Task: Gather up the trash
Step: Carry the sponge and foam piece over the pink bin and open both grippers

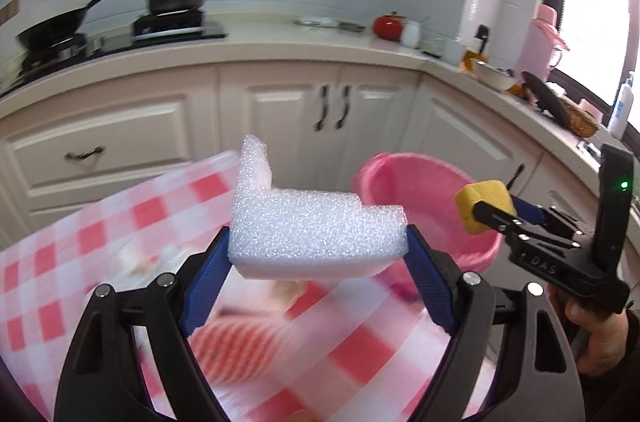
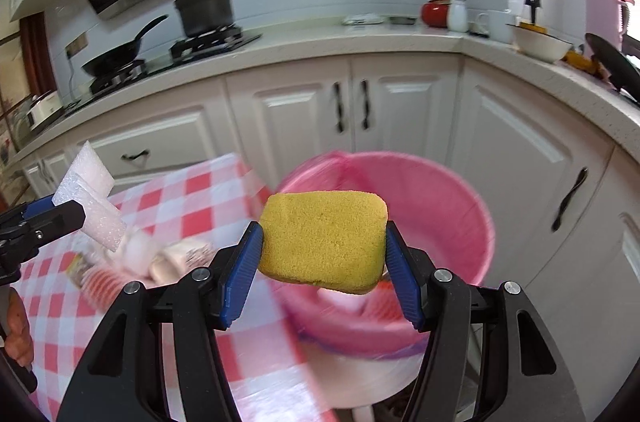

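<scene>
White packing foam (image 1: 316, 234), a stepped L-shaped block, fills the middle of the left wrist view, clamped between the blue pads of the left claw (image 1: 318, 250) and carried clear above the red-and-white checked table (image 1: 72, 246). Beyond it, past the table's far edge, stands the pink bin (image 1: 424, 198) in front of cream kitchen cabinets. At the right of this view the right claw (image 1: 486, 208) shows from the side, gripping a yellow sponge (image 1: 482, 202), with the person's hand (image 1: 600, 338) wrapped round its handle.

In the right wrist view the sponge sits squarely between the right claw's pads, pressed on both short ends, hanging in front of the bin's open mouth, which is lined with a pink bag. The left claw enters at the left edge with the foam, over the table, where a blurred heap of leftover scraps (image 2: 160, 258) lies.

Both pieces look to be in transit to the bin: the carry step. Next, each claw needs to get over the bin's mouth and let go; the light foam may drift, so a release low inside the rim seems wise.
</scene>
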Available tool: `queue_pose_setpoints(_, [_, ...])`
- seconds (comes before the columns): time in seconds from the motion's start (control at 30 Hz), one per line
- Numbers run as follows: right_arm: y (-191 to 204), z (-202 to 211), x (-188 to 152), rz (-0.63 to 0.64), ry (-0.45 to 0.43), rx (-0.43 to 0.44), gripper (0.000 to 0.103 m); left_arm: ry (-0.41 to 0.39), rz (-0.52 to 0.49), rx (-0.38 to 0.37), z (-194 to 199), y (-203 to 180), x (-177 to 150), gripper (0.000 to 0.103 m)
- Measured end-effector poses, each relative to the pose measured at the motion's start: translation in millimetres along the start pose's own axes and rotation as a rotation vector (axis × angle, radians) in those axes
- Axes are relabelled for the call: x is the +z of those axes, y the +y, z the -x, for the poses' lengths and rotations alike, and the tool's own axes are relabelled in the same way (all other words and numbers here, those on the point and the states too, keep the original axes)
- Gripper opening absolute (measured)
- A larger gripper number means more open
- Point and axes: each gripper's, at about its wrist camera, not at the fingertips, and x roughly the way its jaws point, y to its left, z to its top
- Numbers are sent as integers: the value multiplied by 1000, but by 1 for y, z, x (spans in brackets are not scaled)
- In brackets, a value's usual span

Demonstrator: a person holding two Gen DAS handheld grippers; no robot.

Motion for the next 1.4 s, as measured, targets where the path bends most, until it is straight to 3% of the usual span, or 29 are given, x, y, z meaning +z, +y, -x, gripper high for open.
queue_pose_setpoints(0.2, [-31,-13,15,-13,-9,-39,58,5,-28,-91,-38,-38,29,81])
queue_pose_setpoints(0.4, [-52,-27,20,-28,-5,-48,58,20,-44,-136,-70,-64,43,81])
queue_pose_setpoints(0.7, [-69,-39,31,-38,-16,-70,63,59,-32,-190,-106,-82,56,82])
queue_pose_setpoints(0.77, [-70,-40,31,-40,-15,-74,69,74,-24,-199,-114,-82,57,87])
queue_pose_setpoints(0.83, [-71,-41,29,-41,-16,-82,71,82,-21,-205,-118,-81,57,91])
queue_pose_setpoints(1.4, [-66,-21,16,-56,-33,-84,75,75,8,-164,-99,-57,39,91])
